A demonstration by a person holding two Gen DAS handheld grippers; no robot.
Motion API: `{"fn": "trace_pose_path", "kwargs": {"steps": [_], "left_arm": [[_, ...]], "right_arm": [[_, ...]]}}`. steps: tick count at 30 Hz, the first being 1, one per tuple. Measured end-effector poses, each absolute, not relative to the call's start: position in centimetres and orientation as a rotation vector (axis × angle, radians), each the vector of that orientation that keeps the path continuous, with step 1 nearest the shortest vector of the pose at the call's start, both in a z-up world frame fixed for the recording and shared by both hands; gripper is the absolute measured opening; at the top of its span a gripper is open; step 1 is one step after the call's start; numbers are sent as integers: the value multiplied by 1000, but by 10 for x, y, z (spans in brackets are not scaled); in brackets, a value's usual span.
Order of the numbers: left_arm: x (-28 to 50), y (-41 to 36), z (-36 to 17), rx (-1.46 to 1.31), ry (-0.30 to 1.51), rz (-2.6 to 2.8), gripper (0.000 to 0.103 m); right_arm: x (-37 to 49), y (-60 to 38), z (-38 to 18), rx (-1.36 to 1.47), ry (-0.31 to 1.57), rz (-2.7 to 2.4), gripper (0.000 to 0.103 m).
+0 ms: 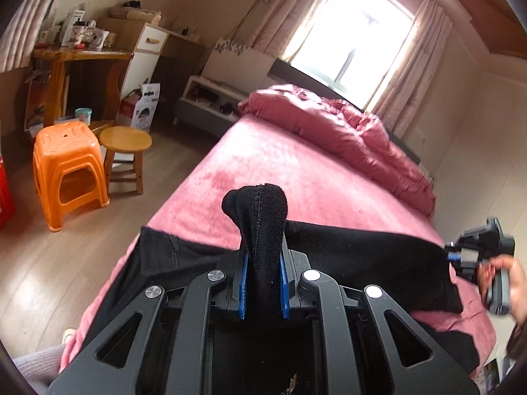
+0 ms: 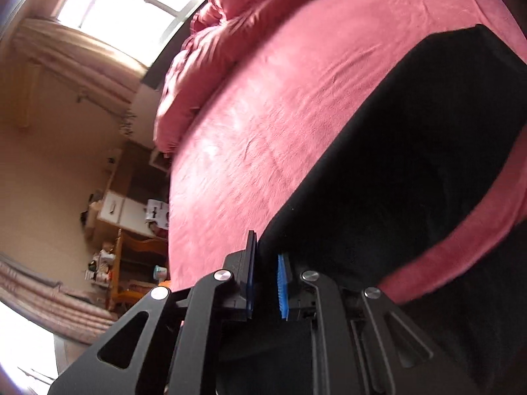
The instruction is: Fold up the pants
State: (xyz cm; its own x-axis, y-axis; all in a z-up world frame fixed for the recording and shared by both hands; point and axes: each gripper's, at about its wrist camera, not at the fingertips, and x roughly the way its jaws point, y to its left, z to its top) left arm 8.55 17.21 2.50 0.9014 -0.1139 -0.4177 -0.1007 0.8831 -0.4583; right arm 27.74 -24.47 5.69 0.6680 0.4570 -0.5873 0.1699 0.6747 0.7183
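Black pants (image 1: 362, 256) lie across the near end of a pink bed (image 1: 280, 158). In the left wrist view my left gripper (image 1: 263, 255) is shut on a bunched fold of the pants, which sticks up between the blue pads (image 1: 244, 283). At the right edge of the same view a hand (image 1: 515, 283) holds my right gripper (image 1: 449, 256), whose tip pinches the pants' right edge. The right wrist view is tilted. There the pants (image 2: 411, 148) spread away over the bed (image 2: 263, 115), and their corner runs in between the fingers of my right gripper (image 2: 267, 247).
A crumpled pink duvet (image 1: 346, 131) is heaped at the far end of the bed under a bright window (image 1: 355, 33). Left of the bed, on the wood floor, stand an orange plastic stool (image 1: 66, 161), a round wooden stool (image 1: 125, 141) and a cluttered wooden table (image 1: 82, 54).
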Motion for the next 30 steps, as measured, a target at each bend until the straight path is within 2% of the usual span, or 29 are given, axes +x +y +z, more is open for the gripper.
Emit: {"fn": "trace_pose_path", "kwargs": {"steps": [10, 15, 22, 25, 28, 29, 30], "left_arm": [[56, 183, 30, -552, 465, -48, 15], [36, 179, 21, -574, 526, -43, 21], [22, 180, -6, -704, 641, -17, 23], [14, 184, -13, -767, 654, -2, 31], [5, 189, -17, -835, 663, 14, 49], [2, 190, -18, -874, 673, 5, 65], [0, 191, -20, -912, 672, -15, 70]], "right_arm": [[165, -253, -5, 839, 768, 231, 10], [152, -246, -31, 767, 784, 251, 10], [146, -253, -57, 833, 824, 240, 11], [147, -255, -57, 855, 817, 248, 13], [143, -259, -57, 867, 811, 259, 13], [138, -263, -57, 873, 808, 263, 13], [133, -267, -59, 876, 807, 266, 13]]}}
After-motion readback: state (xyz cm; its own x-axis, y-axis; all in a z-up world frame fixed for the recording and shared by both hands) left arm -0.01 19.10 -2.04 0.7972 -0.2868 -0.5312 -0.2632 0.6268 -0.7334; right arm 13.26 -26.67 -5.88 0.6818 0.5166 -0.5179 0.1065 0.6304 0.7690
